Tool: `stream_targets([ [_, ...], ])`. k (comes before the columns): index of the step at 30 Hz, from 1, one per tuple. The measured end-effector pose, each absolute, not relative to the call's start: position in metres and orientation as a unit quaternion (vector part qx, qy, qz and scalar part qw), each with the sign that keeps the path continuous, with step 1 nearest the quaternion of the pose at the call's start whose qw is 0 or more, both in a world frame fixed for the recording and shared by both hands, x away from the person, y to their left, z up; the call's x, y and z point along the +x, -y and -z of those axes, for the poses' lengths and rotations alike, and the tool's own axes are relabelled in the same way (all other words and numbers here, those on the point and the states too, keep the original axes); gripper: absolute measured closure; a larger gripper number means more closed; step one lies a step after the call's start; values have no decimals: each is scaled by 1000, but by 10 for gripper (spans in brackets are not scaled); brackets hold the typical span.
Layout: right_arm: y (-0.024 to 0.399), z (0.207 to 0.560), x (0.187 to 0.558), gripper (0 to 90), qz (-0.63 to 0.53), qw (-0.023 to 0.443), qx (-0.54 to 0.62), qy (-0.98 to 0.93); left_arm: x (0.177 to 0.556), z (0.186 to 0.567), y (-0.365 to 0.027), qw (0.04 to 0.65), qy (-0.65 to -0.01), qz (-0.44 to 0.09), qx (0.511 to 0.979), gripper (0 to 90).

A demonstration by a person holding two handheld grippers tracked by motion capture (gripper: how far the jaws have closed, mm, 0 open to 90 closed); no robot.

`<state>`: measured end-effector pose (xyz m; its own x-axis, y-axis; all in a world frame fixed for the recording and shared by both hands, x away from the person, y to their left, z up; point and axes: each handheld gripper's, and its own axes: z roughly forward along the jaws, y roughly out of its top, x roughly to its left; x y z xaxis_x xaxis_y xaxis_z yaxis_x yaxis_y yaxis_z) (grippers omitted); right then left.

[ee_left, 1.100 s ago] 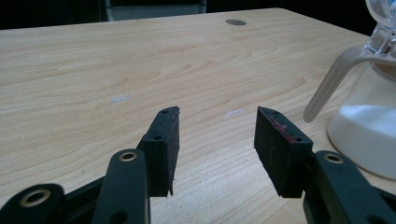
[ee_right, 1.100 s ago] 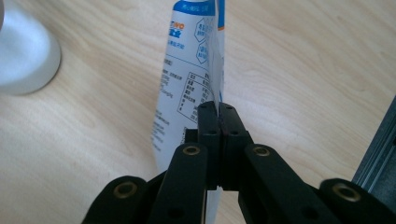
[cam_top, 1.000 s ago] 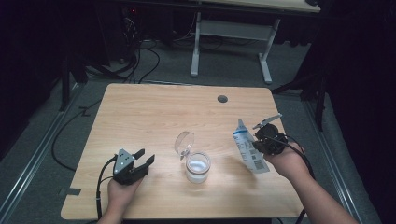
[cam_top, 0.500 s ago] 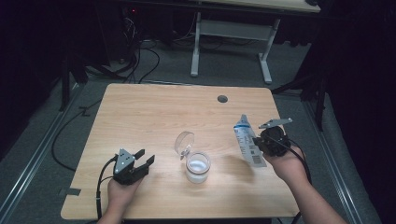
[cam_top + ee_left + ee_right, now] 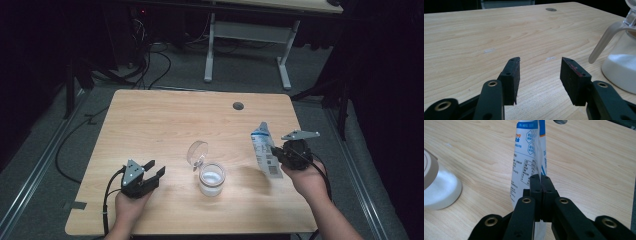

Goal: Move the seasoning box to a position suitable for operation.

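A white and blue printed pouch [image 5: 263, 151] hangs tilted over the table's right side, pinched at its edge by my right gripper [image 5: 276, 156], which is shut on it. In the right gripper view the pouch [image 5: 529, 157] rises from between the closed jaws of my right gripper [image 5: 540, 180]. A clear glass jar [image 5: 211, 178] holding white powder stands near the table's middle, its hinged lid [image 5: 196, 152] flipped back. My left gripper [image 5: 153, 167] rests at the front left, open with nothing between its pads [image 5: 513, 72]; the jar [image 5: 624, 70] sits off to its right.
The wooden table [image 5: 150, 125] has a round cable hole [image 5: 238, 106] at its back right. Beyond the far edge stand a white desk frame [image 5: 247, 35] and loose cables on the floor [image 5: 150, 65]. Black cables trail from both grippers.
My right gripper has carried the pouch a little to the right and tipped it more upright. The left gripper and the jar have stayed put.
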<state>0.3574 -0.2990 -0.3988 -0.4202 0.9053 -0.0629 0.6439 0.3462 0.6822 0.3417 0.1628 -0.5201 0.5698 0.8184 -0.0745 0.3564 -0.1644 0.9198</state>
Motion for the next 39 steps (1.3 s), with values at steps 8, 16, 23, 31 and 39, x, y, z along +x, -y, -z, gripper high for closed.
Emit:
stream_targets([
  [8,302,402,353,900,-319,230,494,-776,341,521,-162,503,-401,-229,730,506],
  [16,304,409,350,900,-341,245,489,-764,341,521,-163,502,-402,-229,730,506],
  [23,307,415,345,900,-374,262,482,-748,341,522,-167,499,-409,-229,729,506],
  [31,307,424,336,900,-419,287,466,-724,339,522,-171,492,-416,-234,729,505],
  [39,311,444,332,900,-459,300,463,-696,340,520,-172,490,-414,-239,729,505],
])
